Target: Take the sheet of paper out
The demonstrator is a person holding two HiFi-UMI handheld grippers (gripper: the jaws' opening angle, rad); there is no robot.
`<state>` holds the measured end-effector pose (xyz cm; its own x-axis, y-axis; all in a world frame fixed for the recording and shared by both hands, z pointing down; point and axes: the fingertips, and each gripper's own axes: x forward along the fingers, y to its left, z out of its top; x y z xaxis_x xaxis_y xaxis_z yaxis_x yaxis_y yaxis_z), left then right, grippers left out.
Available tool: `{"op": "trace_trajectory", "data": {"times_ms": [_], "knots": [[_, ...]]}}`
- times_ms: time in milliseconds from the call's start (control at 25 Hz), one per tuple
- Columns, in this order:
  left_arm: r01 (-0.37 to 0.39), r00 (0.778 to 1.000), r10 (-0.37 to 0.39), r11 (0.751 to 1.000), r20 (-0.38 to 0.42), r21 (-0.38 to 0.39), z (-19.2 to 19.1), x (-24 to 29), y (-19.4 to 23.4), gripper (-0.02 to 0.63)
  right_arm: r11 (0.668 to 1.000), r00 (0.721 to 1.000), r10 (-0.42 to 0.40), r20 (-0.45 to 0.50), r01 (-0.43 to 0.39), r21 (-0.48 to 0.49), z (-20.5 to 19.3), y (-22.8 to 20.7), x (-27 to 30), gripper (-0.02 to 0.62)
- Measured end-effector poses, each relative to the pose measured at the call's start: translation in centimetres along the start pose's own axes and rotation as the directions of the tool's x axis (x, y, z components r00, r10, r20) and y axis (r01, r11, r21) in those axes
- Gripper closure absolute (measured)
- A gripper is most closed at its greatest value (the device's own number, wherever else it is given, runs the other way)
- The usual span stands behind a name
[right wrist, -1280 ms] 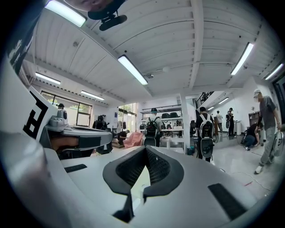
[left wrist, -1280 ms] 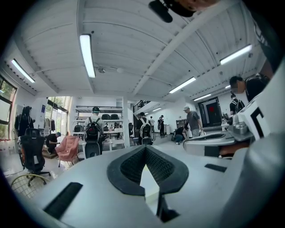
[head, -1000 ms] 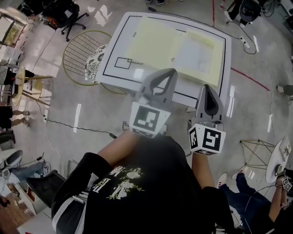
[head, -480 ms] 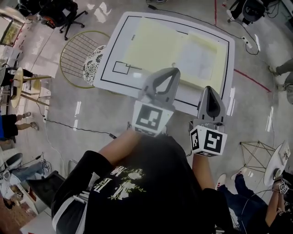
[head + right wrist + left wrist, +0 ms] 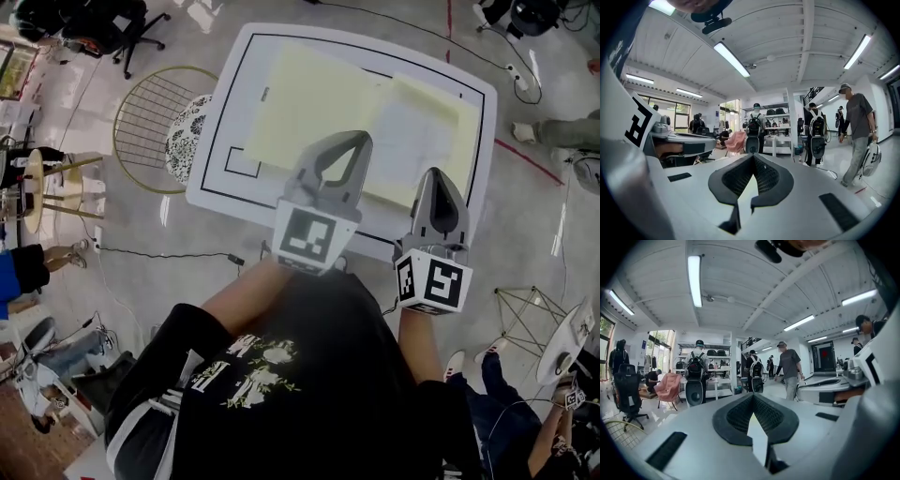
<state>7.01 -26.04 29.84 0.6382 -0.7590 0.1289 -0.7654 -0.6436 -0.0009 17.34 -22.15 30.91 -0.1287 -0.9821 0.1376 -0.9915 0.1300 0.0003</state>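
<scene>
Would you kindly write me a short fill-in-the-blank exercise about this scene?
The left tongs and the right tongs are both ____, holding nothing. The open folder on the table is ____ in colour. In the head view, the wire chair stands to the table's ____.
Missing: shut; yellow; left.

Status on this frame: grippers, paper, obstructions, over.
Left gripper and right gripper shut, empty, in the air. Pale sheet flat on yellow folder on table, untouched. Nothing seen blocking it.
</scene>
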Motion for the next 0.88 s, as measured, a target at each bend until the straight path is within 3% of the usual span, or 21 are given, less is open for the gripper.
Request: {"op": "trace_trajectory", "data": {"times_ms": [360,640,880], "knots": [[0.084,0.986,-0.091,0.995,-0.139,-0.051,-4.9,4.7,2.6,0.606,0.999,0.993,-0.037,-0.109,0.040,0.029,-3.0,-0.3,5.8,0.595],[0.119,0.951,-0.138,0.989,-0.276,-0.086,-9.6,6.5,1.8,0.605,0.998,0.979,-0.043,-0.200,0.053,0.044,-6.1,-1.0,6.5,0.595],[0.116,0.922,-0.145,0.988,-0.359,-0.103,-12.5,8.1,0.5,0.604,0.998,0.968,0.014,-0.251,-0.001,0.055,-8.1,-1.8,6.9,0.595]]}}
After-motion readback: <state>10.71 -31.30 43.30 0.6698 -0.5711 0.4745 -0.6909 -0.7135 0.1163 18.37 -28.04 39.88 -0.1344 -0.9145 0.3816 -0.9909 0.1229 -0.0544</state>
